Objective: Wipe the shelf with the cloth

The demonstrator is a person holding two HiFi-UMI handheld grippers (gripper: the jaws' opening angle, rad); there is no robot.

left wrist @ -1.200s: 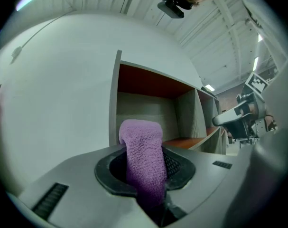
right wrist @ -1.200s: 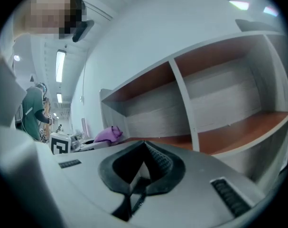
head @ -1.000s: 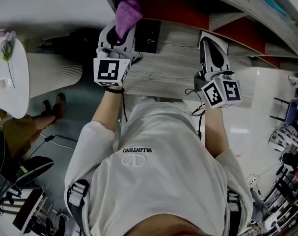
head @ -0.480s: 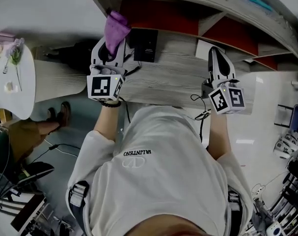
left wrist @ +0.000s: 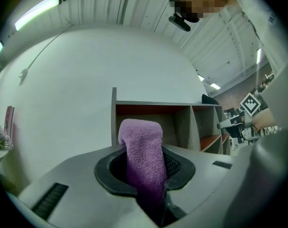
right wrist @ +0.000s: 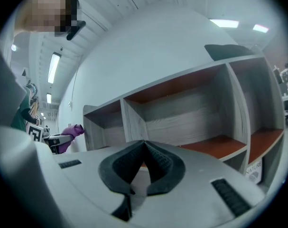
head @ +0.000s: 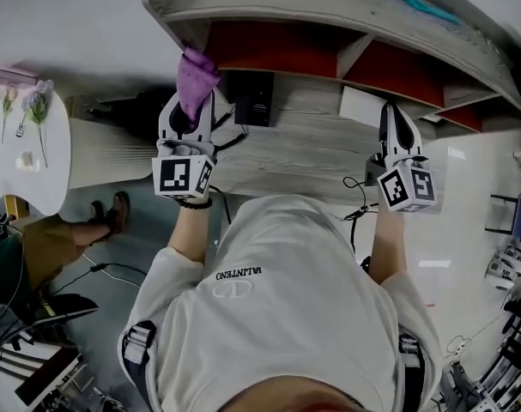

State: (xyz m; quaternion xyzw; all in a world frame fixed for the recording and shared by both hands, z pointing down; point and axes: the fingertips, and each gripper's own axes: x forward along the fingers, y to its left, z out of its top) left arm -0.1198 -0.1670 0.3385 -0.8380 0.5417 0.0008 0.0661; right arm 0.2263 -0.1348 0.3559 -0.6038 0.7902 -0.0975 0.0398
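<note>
Both grippers are now higher, closer to the grey shelf (head: 269, 3) than one second ago. The left gripper (head: 190, 114) pinches the purple cloth (head: 196, 74), which stands up from its jaws near the left end of the shelf; I cannot tell if it touches. The right gripper (head: 394, 118) has its jaws pressed together on nothing, before the open compartments.

Grey wood-grain shelf (head: 311, 7) w/ red compartments, black item (head: 250, 98) & white box (head: 360, 107) on lower board (head: 303, 148)
</note>
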